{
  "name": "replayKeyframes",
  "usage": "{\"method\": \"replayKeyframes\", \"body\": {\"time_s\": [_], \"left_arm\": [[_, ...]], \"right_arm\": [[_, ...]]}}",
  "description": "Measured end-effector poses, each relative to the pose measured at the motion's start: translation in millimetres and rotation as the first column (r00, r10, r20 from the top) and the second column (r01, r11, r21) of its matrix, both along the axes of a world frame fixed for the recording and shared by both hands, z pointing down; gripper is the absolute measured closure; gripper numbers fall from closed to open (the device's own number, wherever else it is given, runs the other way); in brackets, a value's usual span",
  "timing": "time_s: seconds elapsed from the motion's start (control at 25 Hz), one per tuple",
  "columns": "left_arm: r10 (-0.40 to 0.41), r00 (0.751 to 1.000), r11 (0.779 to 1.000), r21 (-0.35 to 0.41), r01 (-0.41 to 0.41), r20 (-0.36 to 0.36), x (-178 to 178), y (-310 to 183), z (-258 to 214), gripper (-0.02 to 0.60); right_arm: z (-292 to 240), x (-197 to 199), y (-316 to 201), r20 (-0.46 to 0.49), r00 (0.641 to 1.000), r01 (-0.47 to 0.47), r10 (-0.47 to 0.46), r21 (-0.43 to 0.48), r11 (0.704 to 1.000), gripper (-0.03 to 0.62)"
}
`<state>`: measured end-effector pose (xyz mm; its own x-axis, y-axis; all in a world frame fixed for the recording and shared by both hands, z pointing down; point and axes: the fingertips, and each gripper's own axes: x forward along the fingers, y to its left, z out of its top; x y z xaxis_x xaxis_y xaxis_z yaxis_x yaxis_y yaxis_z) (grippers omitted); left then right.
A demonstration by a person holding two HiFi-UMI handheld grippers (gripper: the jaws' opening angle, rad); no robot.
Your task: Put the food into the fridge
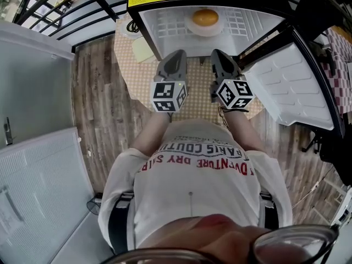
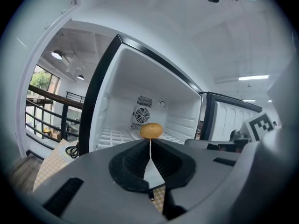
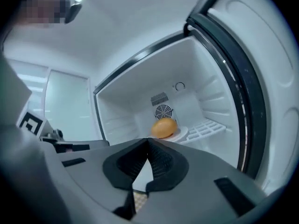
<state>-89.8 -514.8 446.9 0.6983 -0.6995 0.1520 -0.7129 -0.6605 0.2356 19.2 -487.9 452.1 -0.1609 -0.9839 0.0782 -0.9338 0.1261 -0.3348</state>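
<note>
A round orange food (image 1: 205,17) lies on a white plate (image 1: 191,28) on the wire shelf of the small open fridge (image 1: 159,29). Both grippers are held side by side in front of the fridge opening, outside it and pointing in. My left gripper (image 1: 177,54) is shut, and nothing sits between its jaws (image 2: 150,141). My right gripper (image 1: 218,54) is also shut and empty (image 3: 148,141). Beyond the jaw tips, both gripper views show the food (image 2: 151,130) (image 3: 164,128) deep in the fridge before the rear fan, with the plate (image 3: 181,135) under it.
The fridge door (image 1: 289,87) stands swung open on the right. A checkered mat (image 1: 132,78) covers the wooden floor (image 1: 96,109) under the grippers. A black cable (image 1: 132,26) lies left of the fridge. A white cabinet (image 1: 33,92) and a black railing (image 1: 66,10) are at left.
</note>
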Motion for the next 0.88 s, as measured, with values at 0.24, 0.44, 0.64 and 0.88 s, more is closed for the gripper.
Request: {"method": "replayKeyframes", "body": {"time_s": [0.24, 0.44, 0.64, 0.88], "left_arm": [[-0.001, 1.0, 1.0, 0.007, 0.001, 0.004, 8.0, 15.3, 1.2, 0.554], [0.011, 1.0, 1.0, -0.001, -0.011, 0.019, 13.9, 25.2, 6.6, 0.554], [0.008, 1.0, 1.0, 0.002, -0.008, 0.025, 15.2, 29.8, 7.0, 0.554], [-0.004, 1.0, 1.0, 0.006, 0.004, 0.028, 13.6, 27.7, 6.7, 0.554]], "right_arm": [[-5.4, -13.6, 16.5, -0.226, 0.972, 0.065, -0.058, 0.025, 0.998, 0.569], [1.1, -14.6, 25.6, -0.27, 0.959, 0.081, -0.079, -0.003, 0.997, 0.569], [0.7, -14.1, 28.3, -0.269, 0.958, 0.101, -0.102, -0.017, 0.995, 0.569], [-2.9, -13.3, 27.1, -0.266, 0.959, 0.097, -0.096, -0.012, 0.995, 0.569]]}}
